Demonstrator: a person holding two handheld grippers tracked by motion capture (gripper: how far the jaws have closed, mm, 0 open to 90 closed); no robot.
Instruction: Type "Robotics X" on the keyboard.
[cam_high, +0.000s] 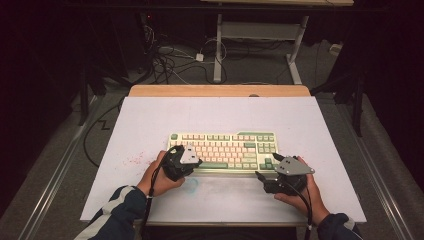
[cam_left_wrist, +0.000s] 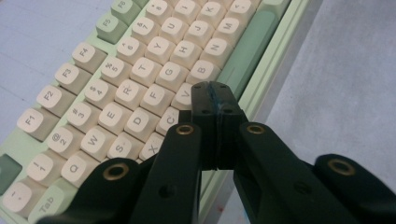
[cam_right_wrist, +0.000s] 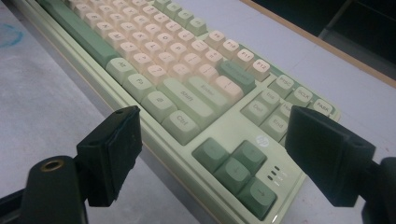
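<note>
- Keyboard (cam_high: 223, 151): pale green case, cream and green caps, lying flat on the white desk (cam_high: 150, 120), long edge toward the person.
- Left gripper (cam_high: 196, 162): fingers (cam_left_wrist: 205, 105) pressed together with nothing between them, tips poised just above the bottom letter row near C and V; whether a cap is touched cannot be told.
- Right gripper (cam_high: 261, 176): fingers (cam_right_wrist: 112, 151) spread wide, apart from the case; the arrow-key corner lies between and just beyond them.
- Handling, judged: rigid plastic body, moderately heavy, smooth edges likely slippery; caps may pop off if pinched, so a hold is better taken on the case rim at a short end.
- The gripper views give key legends and finger gaps; the high view alone gives the keyboard's whole outline on the desk, both hands, and red specks (cam_high: 135, 160) beyond the left fingers.
</note>
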